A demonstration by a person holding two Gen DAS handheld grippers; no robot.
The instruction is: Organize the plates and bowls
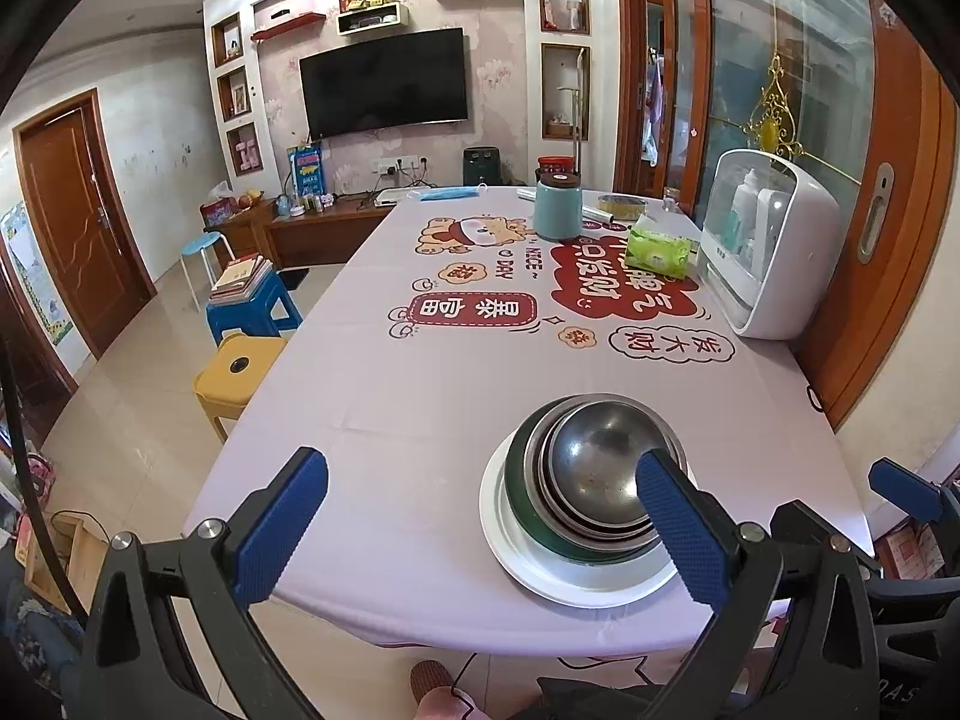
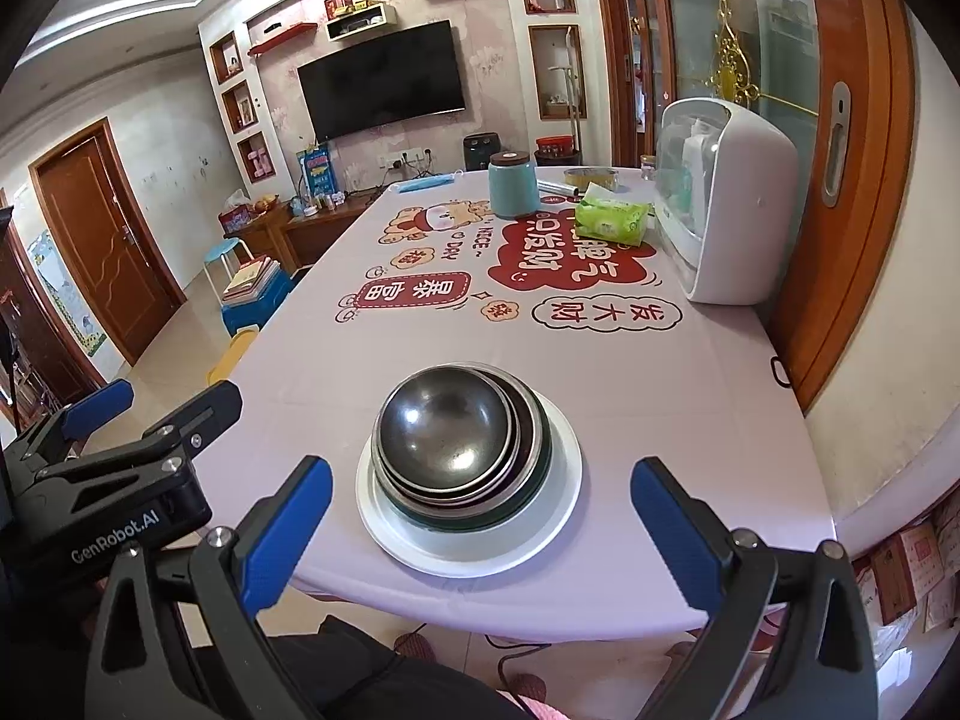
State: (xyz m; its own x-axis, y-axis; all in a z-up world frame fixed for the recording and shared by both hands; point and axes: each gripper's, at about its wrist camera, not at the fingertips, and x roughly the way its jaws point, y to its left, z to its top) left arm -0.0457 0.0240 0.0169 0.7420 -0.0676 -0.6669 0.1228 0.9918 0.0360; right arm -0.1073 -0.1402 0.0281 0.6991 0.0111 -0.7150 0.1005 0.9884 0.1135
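Observation:
A stack of steel bowls nests in a dark green bowl on a white plate near the table's front edge. My left gripper is open and holds nothing; its right finger overlaps the stack in view, its left finger stands over the bare cloth. My right gripper is open, low in front of the plate, fingers wide on either side of the stack. In the right wrist view the left gripper shows at the left.
The table wears a pale printed cloth. At its far end stand a teal canister, a green tissue pack and a white sterilizer cabinet. Yellow stool and blue stool stand left of the table.

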